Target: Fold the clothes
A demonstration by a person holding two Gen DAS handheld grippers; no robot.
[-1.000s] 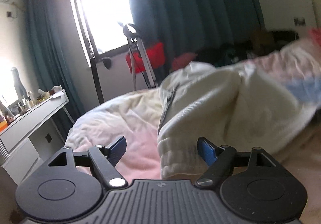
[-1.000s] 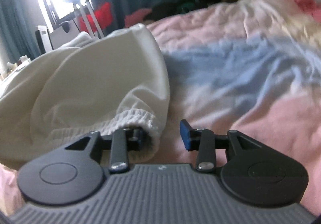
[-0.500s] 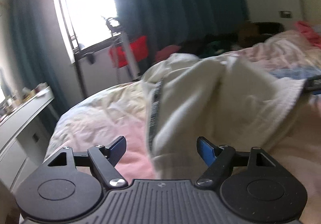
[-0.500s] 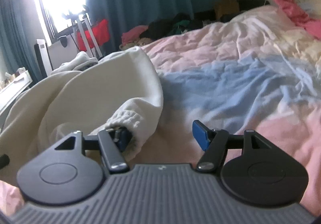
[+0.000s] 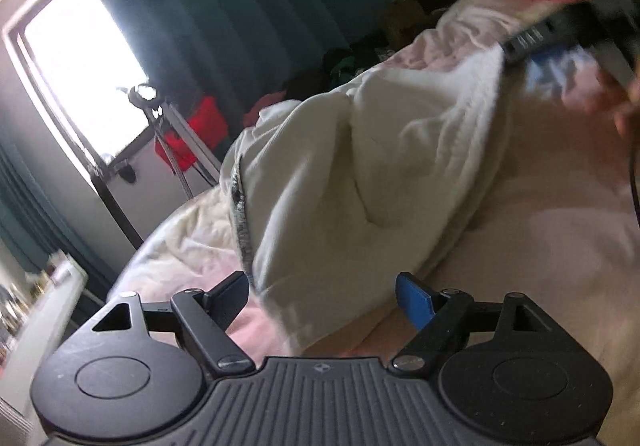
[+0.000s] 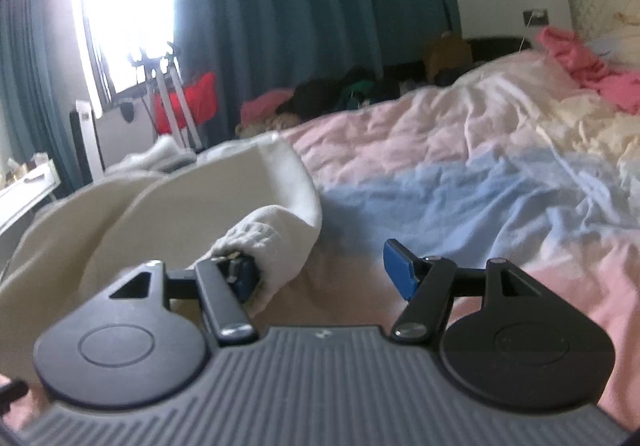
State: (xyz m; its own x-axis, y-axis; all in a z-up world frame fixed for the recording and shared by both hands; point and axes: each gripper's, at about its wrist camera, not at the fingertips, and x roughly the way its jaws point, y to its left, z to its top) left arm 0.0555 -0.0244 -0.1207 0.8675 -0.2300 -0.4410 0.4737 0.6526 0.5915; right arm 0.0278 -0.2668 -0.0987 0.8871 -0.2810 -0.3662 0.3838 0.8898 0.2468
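Observation:
A cream-white sweater with ribbed cuffs and hem [image 5: 360,182] lies bunched on the pink bed cover. My left gripper [image 5: 320,296] is open, its jaws wide apart, with the sweater's near edge lying between them. In the right wrist view the sweater [image 6: 168,206] lies at the left. My right gripper [image 6: 320,270] is open. A ribbed cuff [image 6: 276,246] is draped over and around its left finger; the right finger is free. The right gripper's body shows in the left wrist view at the top right [image 5: 560,26], against the sweater's far edge.
The bed cover is pink, blue and cream [image 6: 460,182]. Pink clothes [image 6: 580,62] lie near the headboard. Dark clothes [image 6: 352,90] are piled beyond the bed. A window, teal curtains, a tripod with a red bag [image 5: 192,134] and a white dresser [image 5: 36,306] stand at the left.
The left wrist view has tilted and moved closer over the sweater. The right gripper has pulled back with the cuff still hooked on its left finger; both stay open.

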